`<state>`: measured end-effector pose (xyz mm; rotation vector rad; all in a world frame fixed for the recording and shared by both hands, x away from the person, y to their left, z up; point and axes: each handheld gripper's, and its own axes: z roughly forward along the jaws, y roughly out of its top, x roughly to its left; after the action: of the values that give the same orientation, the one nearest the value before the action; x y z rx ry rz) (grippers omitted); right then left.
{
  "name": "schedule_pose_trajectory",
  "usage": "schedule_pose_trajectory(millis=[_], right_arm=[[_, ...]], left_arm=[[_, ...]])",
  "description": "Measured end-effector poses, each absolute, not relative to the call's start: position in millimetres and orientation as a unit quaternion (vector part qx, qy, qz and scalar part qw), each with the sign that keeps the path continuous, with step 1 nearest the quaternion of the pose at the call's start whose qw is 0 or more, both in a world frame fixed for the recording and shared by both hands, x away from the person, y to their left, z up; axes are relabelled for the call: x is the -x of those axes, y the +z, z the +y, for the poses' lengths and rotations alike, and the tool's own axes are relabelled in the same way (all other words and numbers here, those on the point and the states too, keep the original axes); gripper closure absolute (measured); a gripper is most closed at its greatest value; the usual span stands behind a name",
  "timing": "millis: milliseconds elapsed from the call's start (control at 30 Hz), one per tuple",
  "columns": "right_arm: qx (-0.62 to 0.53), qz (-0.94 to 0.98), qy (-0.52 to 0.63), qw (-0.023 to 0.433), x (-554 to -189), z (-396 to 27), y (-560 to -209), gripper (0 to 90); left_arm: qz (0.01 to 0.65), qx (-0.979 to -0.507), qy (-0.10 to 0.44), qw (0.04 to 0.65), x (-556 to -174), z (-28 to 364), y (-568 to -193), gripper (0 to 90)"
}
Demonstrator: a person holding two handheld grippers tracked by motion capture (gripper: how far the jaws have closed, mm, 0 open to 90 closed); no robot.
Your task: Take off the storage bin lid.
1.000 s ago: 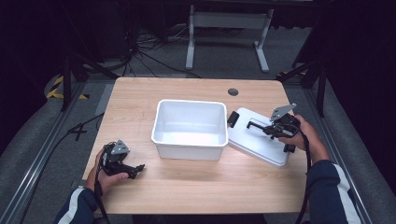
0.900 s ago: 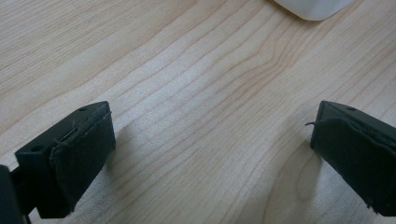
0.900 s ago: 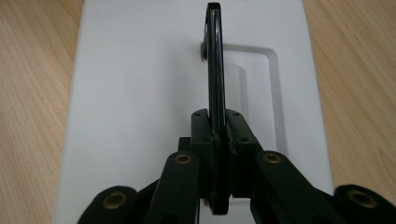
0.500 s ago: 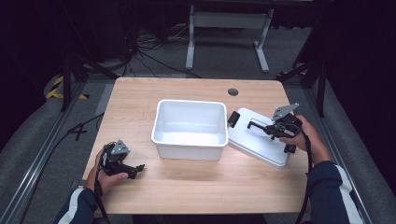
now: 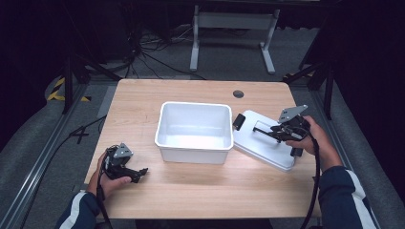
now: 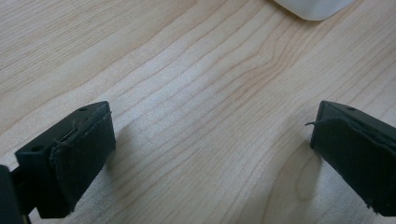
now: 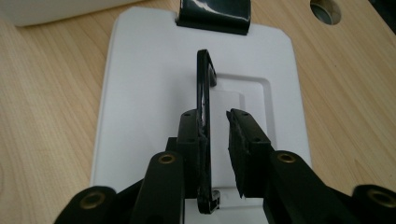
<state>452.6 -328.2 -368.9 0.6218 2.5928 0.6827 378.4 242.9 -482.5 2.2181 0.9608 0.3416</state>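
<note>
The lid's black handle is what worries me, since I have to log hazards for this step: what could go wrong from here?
The right gripper has just been opening; the upright handle stands between its jaws, against one pad with a gap at the other. Risks:
1. Lifting now, the lid would probably slip or stay down.
2. The lid leans against the white bin; a sideways pull might nudge the bin.

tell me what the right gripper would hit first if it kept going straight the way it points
Probably the black clip at the far end of the white lid; past it lies the white bin. The right gripper straddles the lid's raised handle.
</note>
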Motion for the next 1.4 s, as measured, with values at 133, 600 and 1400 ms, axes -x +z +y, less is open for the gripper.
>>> schedule_pose_trajectory(millis=[133, 600, 1400], right_arm=[[-0.216, 0.922, 0.254, 0.195, -447, -325, -362, 74.4], [-0.223, 0.910, 0.285, 0.202, -432, -315, -353, 66.7], [-0.285, 0.868, 0.320, 0.252, -388, -352, -355, 34.2]], left_arm=[[0.369, -0.854, 0.131, 0.343, -378, 243, -483, 0.4], [0.370, -0.854, 0.132, 0.342, -378, 243, -482, 0.4], [0.365, -0.854, 0.137, 0.345, -377, 244, -483, 0.4]])
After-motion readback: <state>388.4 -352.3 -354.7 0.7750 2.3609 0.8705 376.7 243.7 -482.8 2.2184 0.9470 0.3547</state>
